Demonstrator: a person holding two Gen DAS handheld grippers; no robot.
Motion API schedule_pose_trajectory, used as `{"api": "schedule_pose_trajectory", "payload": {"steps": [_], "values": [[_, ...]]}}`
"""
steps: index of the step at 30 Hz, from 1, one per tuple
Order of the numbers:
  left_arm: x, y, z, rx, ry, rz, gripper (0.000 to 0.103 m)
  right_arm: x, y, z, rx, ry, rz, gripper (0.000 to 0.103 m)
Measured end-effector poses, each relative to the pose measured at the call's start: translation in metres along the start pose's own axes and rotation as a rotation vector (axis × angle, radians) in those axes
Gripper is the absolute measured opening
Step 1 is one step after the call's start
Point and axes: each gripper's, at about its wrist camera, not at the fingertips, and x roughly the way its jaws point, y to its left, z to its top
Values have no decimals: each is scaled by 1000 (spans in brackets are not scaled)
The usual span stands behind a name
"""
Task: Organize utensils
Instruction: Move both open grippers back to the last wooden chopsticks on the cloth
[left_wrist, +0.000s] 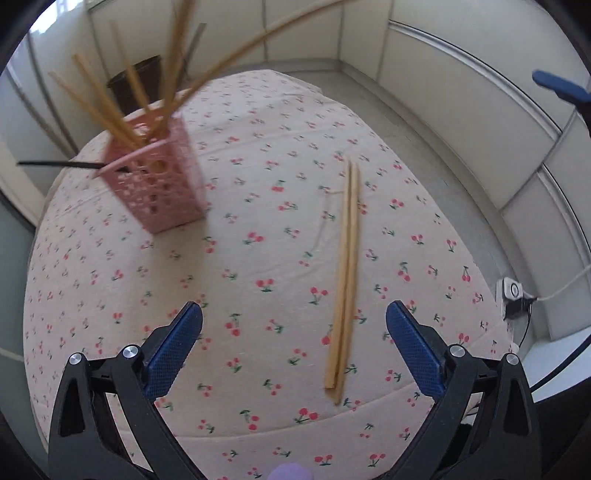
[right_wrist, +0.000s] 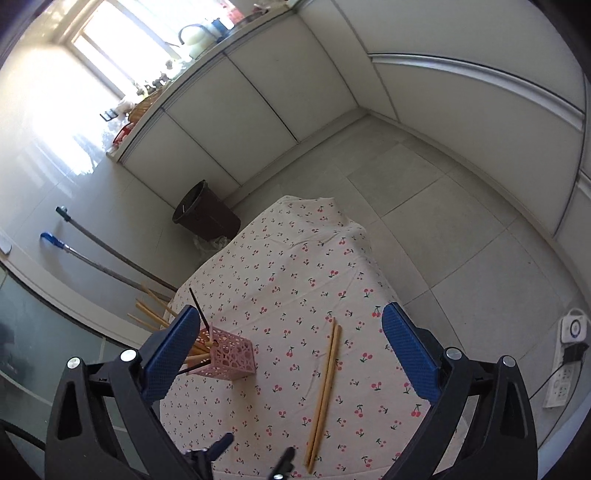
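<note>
Jaws of both the left gripper (left_wrist: 294, 345) and right gripper (right_wrist: 290, 345) spread, empty; most wooden chopsticks (left_wrist: 110, 107) stand in the pink perforated plastic basket (left_wrist: 162, 184) at ten o'clock; one pale wooden chopstick pair (left_wrist: 345, 273) lies on the cherry-print counter (left_wrist: 258, 258) at one o'clock, unsorted.

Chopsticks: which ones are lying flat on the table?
The wooden pair beside the pink basket. All the others stand inside the basket.

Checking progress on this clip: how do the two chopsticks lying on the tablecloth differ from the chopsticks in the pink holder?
The loose chopstick pair lies flat on the cherry-print tablecloth, side by side and parallel; the chopsticks in the holder stand leaning and fanned apart inside the pink perforated holder. The loose pair is all light wood; the holder also contains a black stick. Neither group is gripped: the left gripper and right gripper are both open.
</note>
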Motion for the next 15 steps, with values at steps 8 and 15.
{"api": "schedule_pose_trajectory", "payload": {"steps": [8,15], "values": [[59,-53,55,55,69,-78,95,-7,-36,17,151,13,48,96],[105,-65,105,85,75,-6,94,-8,-58,27,243,32,90,96]]}}
